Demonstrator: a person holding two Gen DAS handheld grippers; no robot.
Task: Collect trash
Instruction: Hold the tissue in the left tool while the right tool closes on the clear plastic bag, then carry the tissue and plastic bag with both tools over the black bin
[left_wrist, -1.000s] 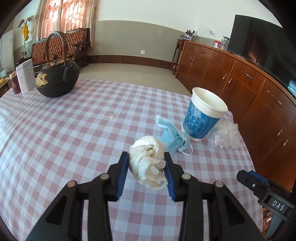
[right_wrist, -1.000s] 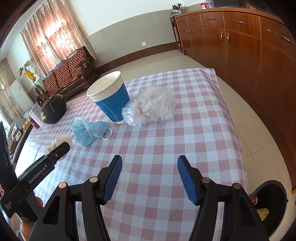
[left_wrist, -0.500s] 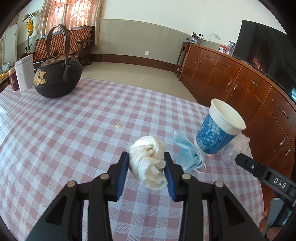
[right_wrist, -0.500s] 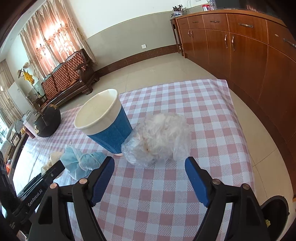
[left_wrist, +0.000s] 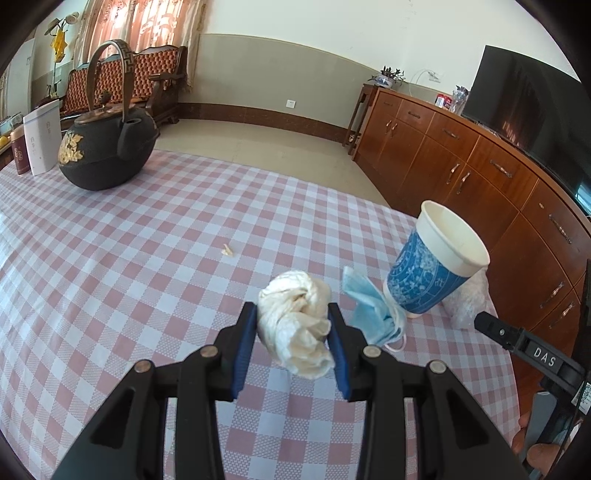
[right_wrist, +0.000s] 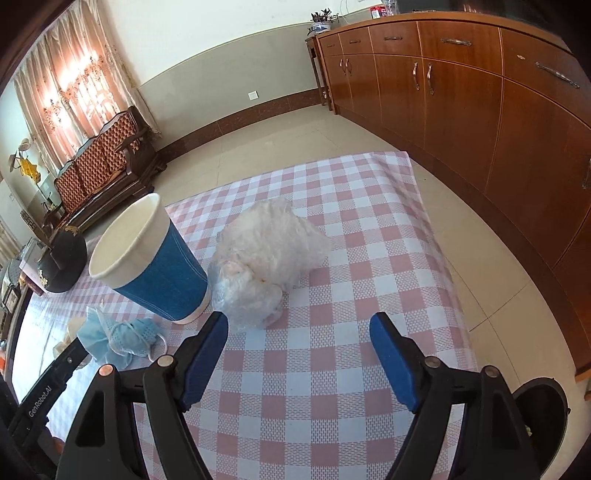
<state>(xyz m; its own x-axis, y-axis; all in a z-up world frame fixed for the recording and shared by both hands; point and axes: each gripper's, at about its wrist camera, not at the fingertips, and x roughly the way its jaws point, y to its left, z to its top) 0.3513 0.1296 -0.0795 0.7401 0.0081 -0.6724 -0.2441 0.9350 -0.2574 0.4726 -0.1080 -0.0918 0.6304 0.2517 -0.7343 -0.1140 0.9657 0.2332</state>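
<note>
Pink-and-white checked cloth covers the table (left_wrist: 110, 266), with wooden cabinets (left_wrist: 461, 166) along the wall past its far edge. From your left wrist camera, your left gripper (left_wrist: 293, 332) is clamped on a crumpled white tissue wad (left_wrist: 295, 317), both blue pads pressing its sides and holding it above the cloth. Just beyond it lies a blue face mask (left_wrist: 373, 310), touching the base of a blue paper cup (left_wrist: 432, 273) that stands near the table's right edge. A clear plastic bag (left_wrist: 467, 299) peeks out behind the cup. A black cast-iron teapot (left_wrist: 105, 147) sits at the far left corner, and a small crumb (left_wrist: 228, 251) lies mid-table.

From your right wrist camera, your right gripper (right_wrist: 299, 343) has its jaws spread wide with nothing between them. The crumpled plastic bag (right_wrist: 266, 258) lies just ahead of the left pad, touching the paper cup (right_wrist: 155, 262). The face mask (right_wrist: 118, 336) lies left of the cup. A black trash bin (right_wrist: 543, 410) stands on the floor past the table's near right corner.
</note>
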